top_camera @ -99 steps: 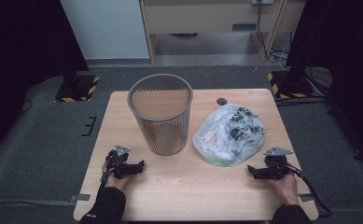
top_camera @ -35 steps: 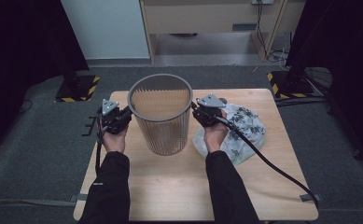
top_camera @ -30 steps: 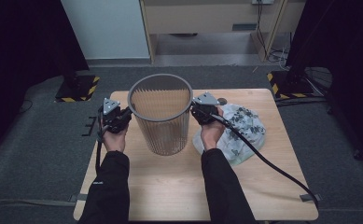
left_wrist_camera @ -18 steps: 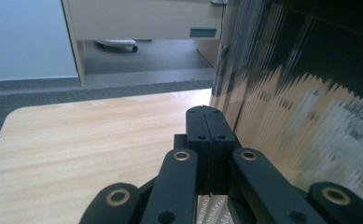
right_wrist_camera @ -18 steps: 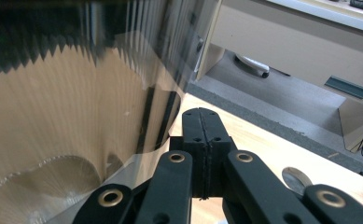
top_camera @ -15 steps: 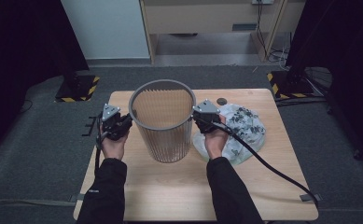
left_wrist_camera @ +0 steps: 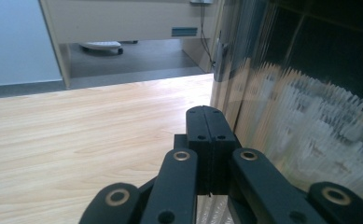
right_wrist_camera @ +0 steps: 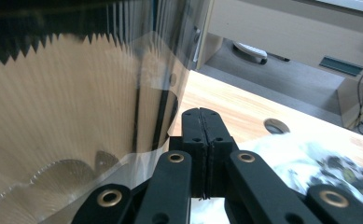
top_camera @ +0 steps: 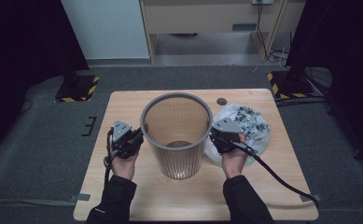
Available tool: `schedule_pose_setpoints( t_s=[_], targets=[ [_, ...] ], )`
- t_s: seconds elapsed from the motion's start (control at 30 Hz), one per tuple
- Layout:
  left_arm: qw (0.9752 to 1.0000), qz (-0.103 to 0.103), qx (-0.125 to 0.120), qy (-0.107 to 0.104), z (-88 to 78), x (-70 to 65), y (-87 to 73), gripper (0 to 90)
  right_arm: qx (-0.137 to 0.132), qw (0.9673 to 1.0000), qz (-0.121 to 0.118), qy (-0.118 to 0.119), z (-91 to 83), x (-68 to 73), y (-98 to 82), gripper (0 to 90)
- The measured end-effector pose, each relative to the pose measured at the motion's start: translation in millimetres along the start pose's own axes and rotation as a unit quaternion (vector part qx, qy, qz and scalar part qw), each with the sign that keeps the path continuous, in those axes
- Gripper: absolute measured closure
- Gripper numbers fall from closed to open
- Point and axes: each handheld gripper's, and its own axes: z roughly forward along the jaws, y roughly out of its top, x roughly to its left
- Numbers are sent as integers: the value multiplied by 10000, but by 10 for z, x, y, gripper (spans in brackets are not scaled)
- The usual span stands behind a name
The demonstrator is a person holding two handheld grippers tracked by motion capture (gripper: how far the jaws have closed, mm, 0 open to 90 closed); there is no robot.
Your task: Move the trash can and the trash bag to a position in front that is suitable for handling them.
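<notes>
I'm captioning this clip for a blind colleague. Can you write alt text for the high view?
A person's two hands press shut grippers, the left gripper and the right gripper, against opposite sides of a grey mesh wastebasket that stands mid-table. A filled clear plastic bag lies just right of the basket on the light wooden table.

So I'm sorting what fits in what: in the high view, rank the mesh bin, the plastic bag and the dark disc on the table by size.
1. mesh bin, largest
2. plastic bag, partly hidden behind the right hand
3. dark disc, by far the smallest
</notes>
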Motion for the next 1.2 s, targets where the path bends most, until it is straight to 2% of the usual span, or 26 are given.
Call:
schedule_pose_setpoints(
  t_s=[0.07, 0.1, 0.17, 0.37, 0.5, 0.53, 0.6, 0.63, 0.67, 0.77, 0.8, 0.83, 0.9, 1.0, 1.07, 1.1, 1.17, 1.2],
  targets=[
    [10000, 5, 8, -7, 0, -41, -3, 900, 31, 10000, -43, -29, -87, -38, -34, 887],
    [10000, -39, 4, -74, 13, -112, -8, 900, 50, 9999, -68, -56, -124, -56, -47, 886],
    [9998, -101, -3, -174, 32, -172, -17, 900, 69, 9999, -76, -98, -189, -103, -79, 886],
    [9998, 88, 41, -170, 130, -314, 19, 900, 118, 9998, -56, -165, -337, -220, -149, 878],
    [9993, 303, 125, -202, 161, -317, 29, 896, 39, 9999, 45, -81, -381, -318, -196, 792],
    [9993, 303, 125, -202, 161, -317, 29, 845, 33, 9999, 53, -80, -387, -347, -211, 778],
    [9981, 516, 265, -202, 140, -266, 9, 770, 72, 9998, -69, -194, -401, -411, -261, 727],
    [9975, 608, 329, -116, 119, -240, -12, 740, 126, 9996, -97, -246, -406, -451, -297, 697],
    [9956, 815, 467, -4, 59, -167, -73, 718, 147, 9993, -141, -298, -411, -494, -342, 652],
    [9932, 944, 670, 142, -64, -17, -200, 659, 235, 9990, -103, -365, -415, -628, -496, 496],
    [9932, 944, 670, 142, -64, -17, -200, 633, 282, 9988, -110, -376, -409, -666, -556, 452],
    [9919, 977, 782, 219, -150, 87, -302, 613, 368, 9985, -148, -384, -398, -700, -618, 425],
    [9898, 1028, 929, 327, -219, 178, -415, 572, 524, 9979, -177, -341, -371, -752, -744, 363],
    [9879, 1025, 1087, 420, -265, 257, -538, 511, 756, 9966, -179, -256, -300, -788, -915, 328],
    [9871, 927, 1217, 474, -289, 321, -666, 466, 925, 9951, -249, -253, -234, -794, -987, 312],
    [9861, 829, 1339, 530, -292, 366, -791, 437, 977, 9945, -258, -262, -204, -794, -1015, 311],
    [9840, 764, 1511, 559, -279, 404, -858, 404, 1064, 9932, -355, -320, -142, -808, -1060, 304],
    [9840, 764, 1511, 559, -279, 404, -858, 377, 1108, 9924, -407, -353, -114, -821, -1081, 303]
  ],
)
